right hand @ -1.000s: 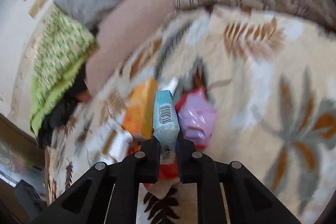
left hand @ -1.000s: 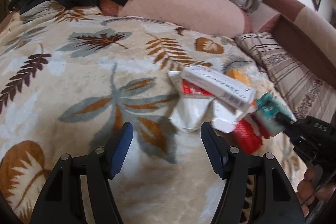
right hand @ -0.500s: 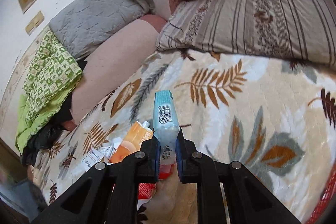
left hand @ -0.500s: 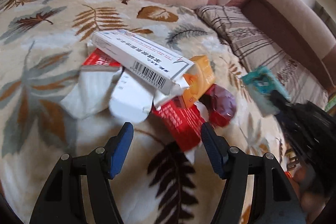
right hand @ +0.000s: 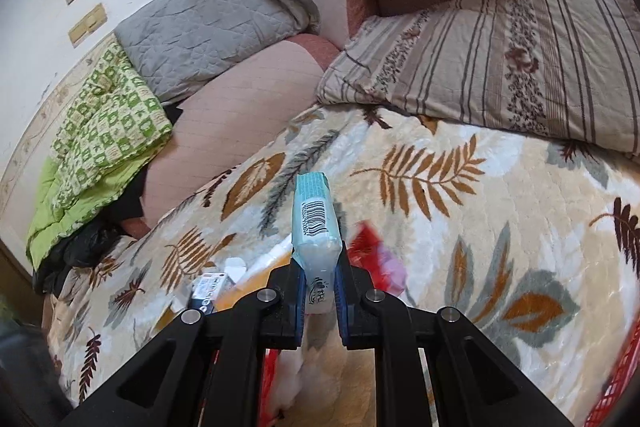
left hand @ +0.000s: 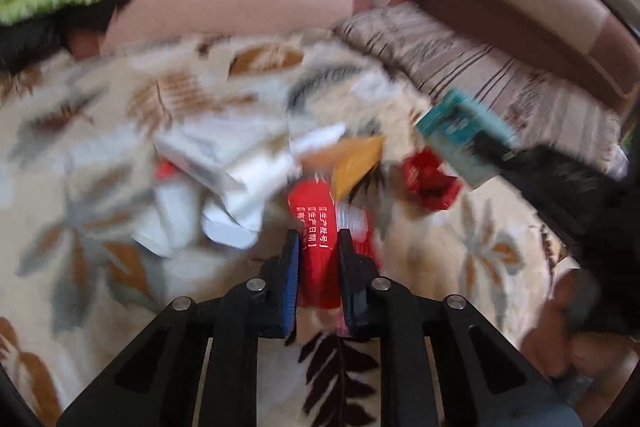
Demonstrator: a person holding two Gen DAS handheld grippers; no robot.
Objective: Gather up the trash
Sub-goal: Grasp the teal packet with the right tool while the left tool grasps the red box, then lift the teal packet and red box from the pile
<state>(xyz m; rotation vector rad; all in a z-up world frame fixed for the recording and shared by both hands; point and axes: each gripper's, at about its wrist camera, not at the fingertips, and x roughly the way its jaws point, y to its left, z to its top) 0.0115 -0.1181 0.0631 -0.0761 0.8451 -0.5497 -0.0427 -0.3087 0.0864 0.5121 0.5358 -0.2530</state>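
Leaf-print blanket (right hand: 460, 187): your left gripper (left hand: 319, 251) jaws clamp red wrapper (left hand: 316, 227), right gripper (right hand: 320, 279) jaws clamp teal packet (right hand: 314, 223); left view motion-blurred.

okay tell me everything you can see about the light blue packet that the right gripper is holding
The light blue packet is a slim, soft-looking plastic pack, teal at its far end and paler near the grip, with a black barcode on its upper face and small dark print lower down. The right gripper is shut on its near end, one pad on each side, so it sticks out forward, lifted clear of the leaf-patterned blanket. In the left wrist view it appears at the right, blurred.
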